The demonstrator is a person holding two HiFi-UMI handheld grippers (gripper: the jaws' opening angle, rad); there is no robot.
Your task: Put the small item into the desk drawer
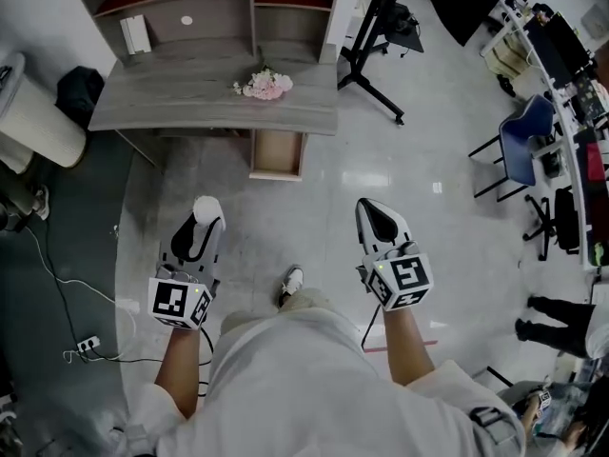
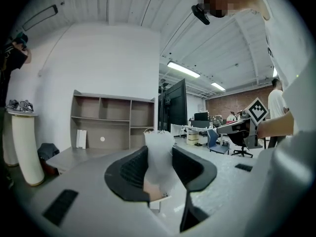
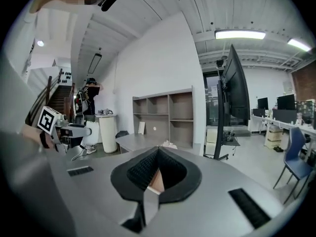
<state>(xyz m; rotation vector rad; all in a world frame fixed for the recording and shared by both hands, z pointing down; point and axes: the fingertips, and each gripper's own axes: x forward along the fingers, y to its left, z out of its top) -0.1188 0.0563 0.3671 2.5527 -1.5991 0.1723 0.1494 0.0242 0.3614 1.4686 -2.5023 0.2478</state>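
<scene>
Two grippers are held out low in front of the person, both pointing toward the grey counter (image 1: 190,98) ahead and well apart from it. The left gripper (image 2: 159,154) has its jaws spread and grasping the small item (image 1: 206,204), a pale, translucent white thing that stands upright between the black pads and rises above their tips. The right gripper (image 3: 158,152) has its jaws clenched, tips meeting, with nothing between them. Under the counter's front edge the drawer (image 1: 277,150) is pulled out and open, its light wooden inside showing; it lies ahead, between the two grippers. On the counter just above the drawer lies a bunch of pink and white flowers (image 1: 265,85), and a shelf unit (image 1: 205,12) stands along the counter's back.
</scene>
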